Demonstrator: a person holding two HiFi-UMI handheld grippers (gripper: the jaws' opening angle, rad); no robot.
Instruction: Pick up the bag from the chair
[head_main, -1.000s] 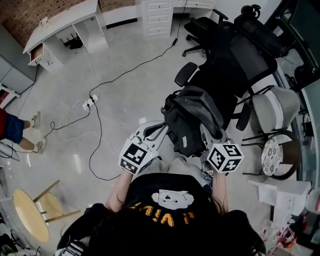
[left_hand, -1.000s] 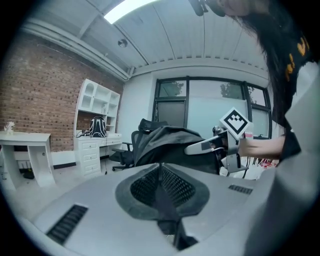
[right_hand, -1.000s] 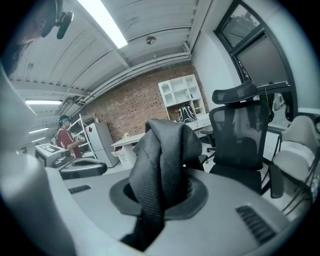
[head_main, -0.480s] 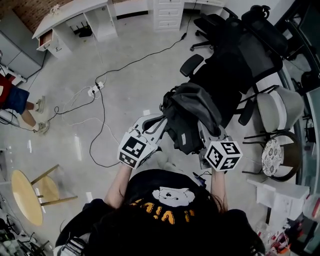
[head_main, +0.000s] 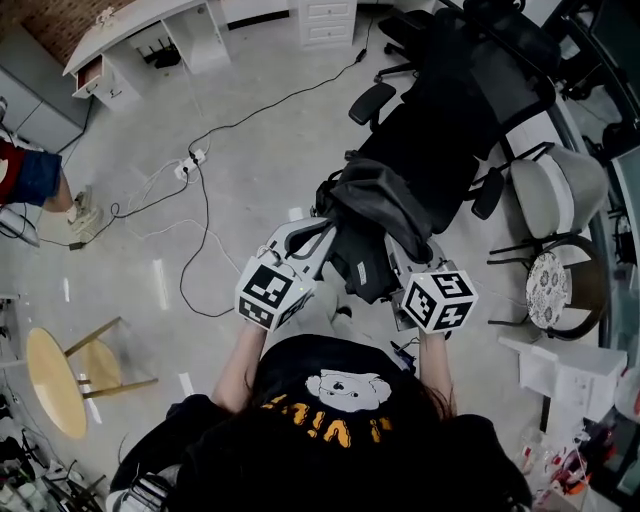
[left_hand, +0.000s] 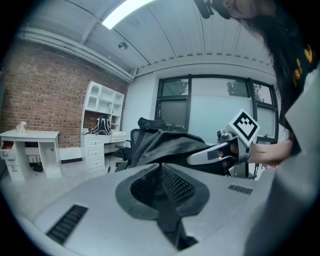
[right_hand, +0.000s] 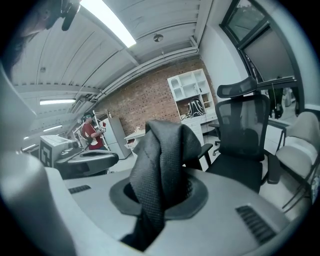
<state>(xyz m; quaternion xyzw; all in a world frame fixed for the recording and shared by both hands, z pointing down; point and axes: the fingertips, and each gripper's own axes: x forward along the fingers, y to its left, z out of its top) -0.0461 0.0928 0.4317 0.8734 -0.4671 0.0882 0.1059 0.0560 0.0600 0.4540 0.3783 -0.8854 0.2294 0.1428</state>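
The person wears a black short-sleeved T-shirt (head_main: 340, 425) with a white bear-like print and yellow lettering. The left hand-held gripper (head_main: 318, 240) and the right hand-held gripper (head_main: 400, 262) have pale grey shells with dark mesh-textured pads. Each carries a white cube (head_main: 270, 293) printed with black square markers.

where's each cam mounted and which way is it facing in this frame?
Head view: on the person's head, facing steeply down at bag and chair; shows T-shirt, arms, left gripper, right gripper.
Left gripper view: on that gripper, along its jaws, shut on a bag strap, toward the white desk; T-shirt at right.
Right gripper view: on that gripper, along its jaws, shut on bag fabric, toward the brick wall.
Shared: both gripper views show bag, chair, the other gripper.
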